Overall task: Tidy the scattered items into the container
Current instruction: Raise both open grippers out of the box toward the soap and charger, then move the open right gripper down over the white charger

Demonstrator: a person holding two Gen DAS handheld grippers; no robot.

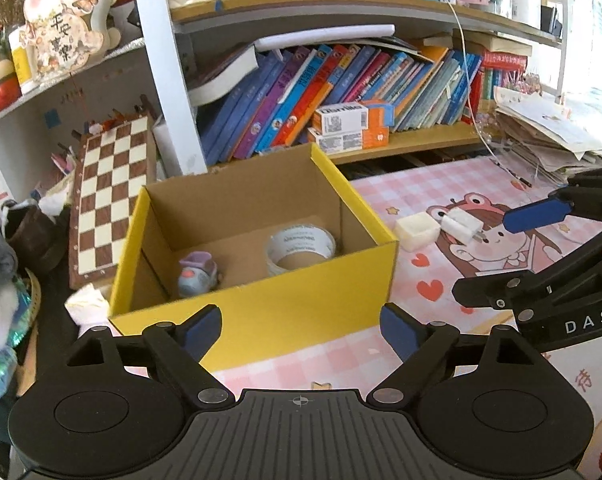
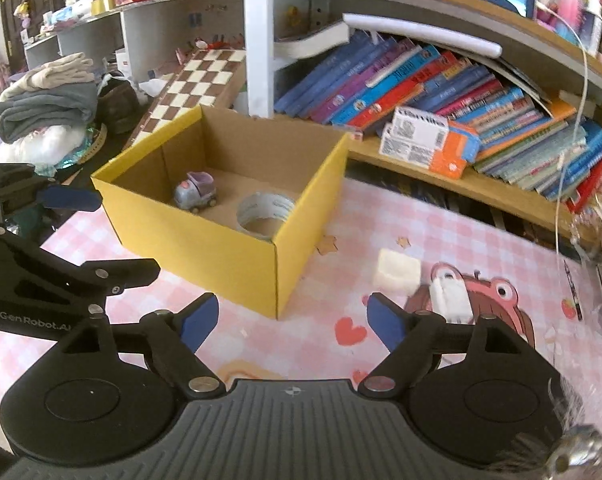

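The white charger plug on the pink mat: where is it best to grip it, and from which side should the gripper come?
Probably grip the white charger plug across its two long flat sides, coming from above with the open right gripper. It lies flat on the pink mat, and the cream block sits close beside one end.

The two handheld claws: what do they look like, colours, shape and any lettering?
Both are matte black with scissor-like linkages, silver pivot pins, a ribbed grey centre plate and round side discs. The left claw and right claw carry blue finger pads. White lettering reads "DAS" on the right one, "GenRobot.AI" on the left.
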